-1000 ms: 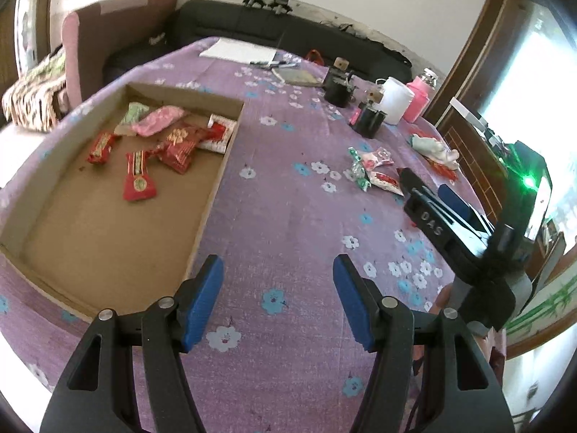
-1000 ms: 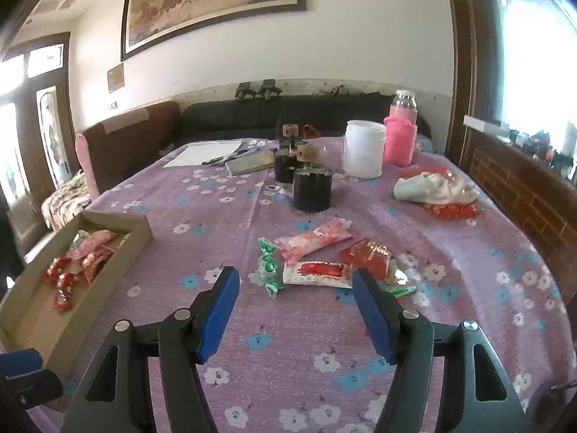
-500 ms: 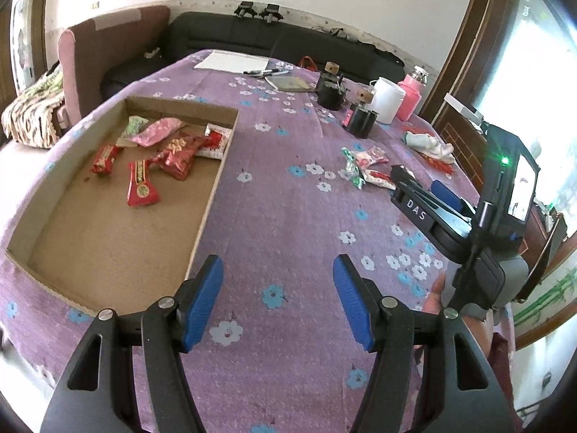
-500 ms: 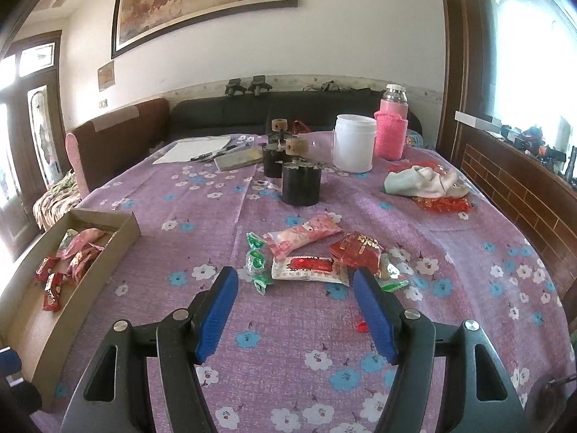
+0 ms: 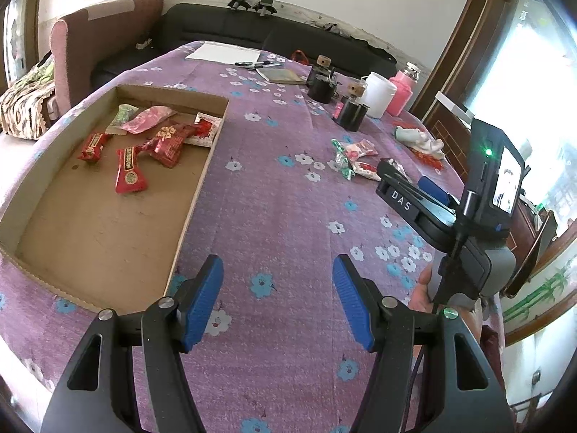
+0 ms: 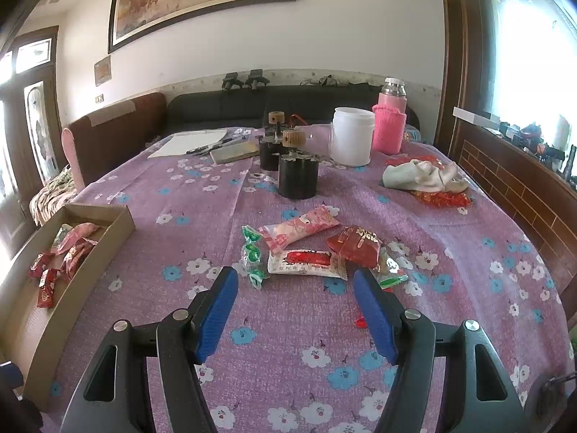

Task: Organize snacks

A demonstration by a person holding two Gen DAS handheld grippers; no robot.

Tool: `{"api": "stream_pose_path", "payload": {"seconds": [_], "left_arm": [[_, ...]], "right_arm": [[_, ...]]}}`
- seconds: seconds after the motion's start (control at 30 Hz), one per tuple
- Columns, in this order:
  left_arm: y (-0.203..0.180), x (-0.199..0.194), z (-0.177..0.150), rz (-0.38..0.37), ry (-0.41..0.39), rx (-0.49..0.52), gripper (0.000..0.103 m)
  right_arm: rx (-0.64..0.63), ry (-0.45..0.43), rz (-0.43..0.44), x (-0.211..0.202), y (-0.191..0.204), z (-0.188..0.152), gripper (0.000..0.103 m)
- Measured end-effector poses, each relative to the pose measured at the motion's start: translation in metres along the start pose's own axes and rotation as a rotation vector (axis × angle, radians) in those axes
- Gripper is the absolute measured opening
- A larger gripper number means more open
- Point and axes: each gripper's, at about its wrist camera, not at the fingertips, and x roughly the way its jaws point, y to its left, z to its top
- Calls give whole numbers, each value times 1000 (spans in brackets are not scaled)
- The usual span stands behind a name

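The right tool [image 6: 295, 308] hangs over the desk [image 6: 468, 252] with its blue pads spread wide and nothing between them, pointed at a loose cluster of snacks just ahead. Nearest its pads lies a white packet with a red picture [image 6: 306, 261], flat on the purple flowered cloth. Touching that packet's left end is a green twisted candy [image 6: 252, 254]; behind it a pink packet [image 6: 299, 231] lies slantwise, and to the right a red packet with gold writing [image 6: 355, 245] overlaps a green-and-clear wrapper [image 6: 391, 270]. A small red scrap [image 6: 360, 322] shows beside the right pad.

The left tool [image 5: 277, 297] is likewise spread and empty, low over bare cloth just right of the cardboard tray [image 5: 194, 195]. In the tray's far part lie sorted snacks: a long red packet [image 5: 129, 175], a smaller red one [image 5: 92, 146], a red packet with gold marks [image 5: 169, 144], a pink packet [image 5: 148, 119] and a green one [image 5: 123, 114].

Farther back on the desk stand two black canisters [image 6: 298, 177], a white jar [image 6: 351, 136] and a pink-sleeved flask [image 6: 390, 126].
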Motion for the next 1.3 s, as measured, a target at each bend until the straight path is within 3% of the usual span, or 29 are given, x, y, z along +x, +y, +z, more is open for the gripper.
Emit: {"api": "stream_pose_path", "payload": {"seconds": [0.13,0.23,0.27,0.3,0.33,0.6,0.73,1.3], "left_arm": [[3,-5,1,-21,-9,-11,62],[8,-17,0,-10,-59,-17,62],[9,-21,0,10,-84,-15,66],[10,-23,1,24,-97,-15,78],[13,-26,0,24,-108,-21,81],[14,-24,-3,-48,-82,-10,81],[9,-14,-5,-102,-28,-2,81],[12,-19,-9,-98,-38,-3,81]], "right_arm": [[-4,-2,-10,1,1,0,73],[-2,0,-28,2,0,-2,73],[-2,0,-35,2,0,-2,73],[-3,0,-41,3,0,-2,73],[-2,0,-43,3,-1,-2,73],[-12,-1,-69,3,0,-3,73],[-31,-5,-80,4,4,-4,73],[-38,15,-92,10,6,-6,73]]}}
